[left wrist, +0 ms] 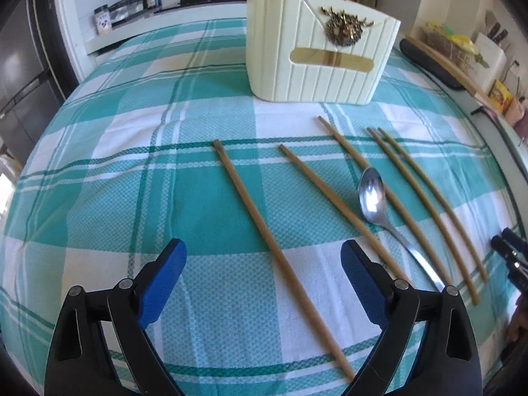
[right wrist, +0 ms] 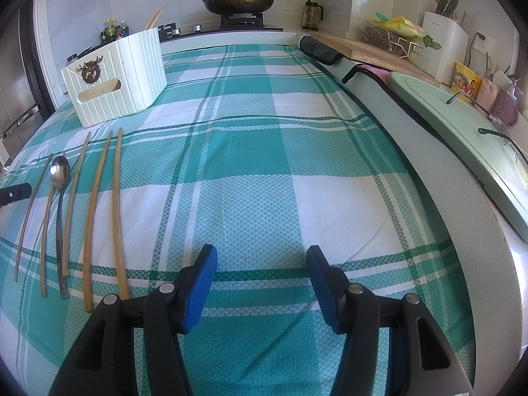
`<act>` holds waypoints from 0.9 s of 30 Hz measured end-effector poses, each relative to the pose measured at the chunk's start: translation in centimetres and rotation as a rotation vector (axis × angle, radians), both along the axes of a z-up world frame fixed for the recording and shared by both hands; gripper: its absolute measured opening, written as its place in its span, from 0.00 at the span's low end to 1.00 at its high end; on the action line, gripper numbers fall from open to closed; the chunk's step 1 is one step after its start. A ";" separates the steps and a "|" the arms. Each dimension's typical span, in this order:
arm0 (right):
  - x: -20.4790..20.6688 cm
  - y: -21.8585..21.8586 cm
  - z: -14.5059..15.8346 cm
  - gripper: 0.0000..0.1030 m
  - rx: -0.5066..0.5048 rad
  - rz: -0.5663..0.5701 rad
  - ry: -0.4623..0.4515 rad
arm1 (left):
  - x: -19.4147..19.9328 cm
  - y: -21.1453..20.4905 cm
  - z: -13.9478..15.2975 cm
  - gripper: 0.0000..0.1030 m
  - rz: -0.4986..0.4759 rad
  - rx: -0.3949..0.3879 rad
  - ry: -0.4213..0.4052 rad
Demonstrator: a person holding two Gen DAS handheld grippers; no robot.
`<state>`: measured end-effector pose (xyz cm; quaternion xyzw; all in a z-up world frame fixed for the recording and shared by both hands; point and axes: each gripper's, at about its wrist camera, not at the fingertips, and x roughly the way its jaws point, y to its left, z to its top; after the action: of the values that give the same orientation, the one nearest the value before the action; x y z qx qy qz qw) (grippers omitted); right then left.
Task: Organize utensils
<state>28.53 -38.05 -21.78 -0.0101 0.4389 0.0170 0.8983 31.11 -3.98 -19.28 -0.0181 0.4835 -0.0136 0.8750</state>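
Five bamboo chopsticks point(left wrist: 280, 257) and a steel spoon point(left wrist: 373, 194) lie side by side on the checked cloth point(left wrist: 132, 181) covering the worktop, in front of the cream utensil holder point(left wrist: 316, 46). The left tongs point(left wrist: 264, 260) hang released above the leftmost chopstick. The right tongs point(right wrist: 262, 264), also released, hover over bare cloth, gripping nothing.

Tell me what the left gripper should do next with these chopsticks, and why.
Probably lower the left gripper and close on the leftmost chopstick. Its fingers are open and already straddle that stick, which lies alone on the checked cloth, clear of the spoon, with the white holder straight ahead.
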 end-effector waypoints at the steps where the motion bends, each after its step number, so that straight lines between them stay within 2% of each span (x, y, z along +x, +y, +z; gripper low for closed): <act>1: 0.0 0.0 0.0 0.56 0.000 0.000 0.000 | -0.1 -0.1 -0.3 0.91 -0.002 0.013 0.007; 6: 0.0 0.0 0.0 0.56 -0.001 0.000 0.000 | -1.0 -0.1 -0.7 0.90 -0.016 0.043 -0.005; 11: 0.0 0.0 0.0 0.56 -0.002 0.000 -0.001 | -1.7 0.3 -0.6 0.80 -0.028 0.043 -0.020; 14: 0.0 0.0 0.0 0.56 -0.002 0.000 -0.001 | -2.2 0.4 -0.4 0.67 -0.052 0.046 -0.025; 19: 0.0 0.0 0.0 0.56 -0.002 0.000 -0.001 | -3.1 0.5 -0.2 0.30 -0.109 0.055 -0.025; 22: 0.0 0.0 0.1 0.56 -0.003 0.000 -0.001 | -3.3 0.8 -0.1 0.18 -0.130 0.056 -0.019; 25: -0.1 0.2 0.2 0.56 -0.015 0.000 -0.007 | -3.5 1.6 0.0 0.16 -0.126 0.041 -0.007; 27: -0.5 0.9 0.9 0.56 0.001 0.044 -0.039 | -3.6 2.1 0.0 0.16 -0.121 0.041 -0.003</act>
<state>28.05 -37.17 -20.86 -0.0193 0.4210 0.0367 0.9061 27.47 -1.90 -19.32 0.0290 0.4824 -0.0567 0.8736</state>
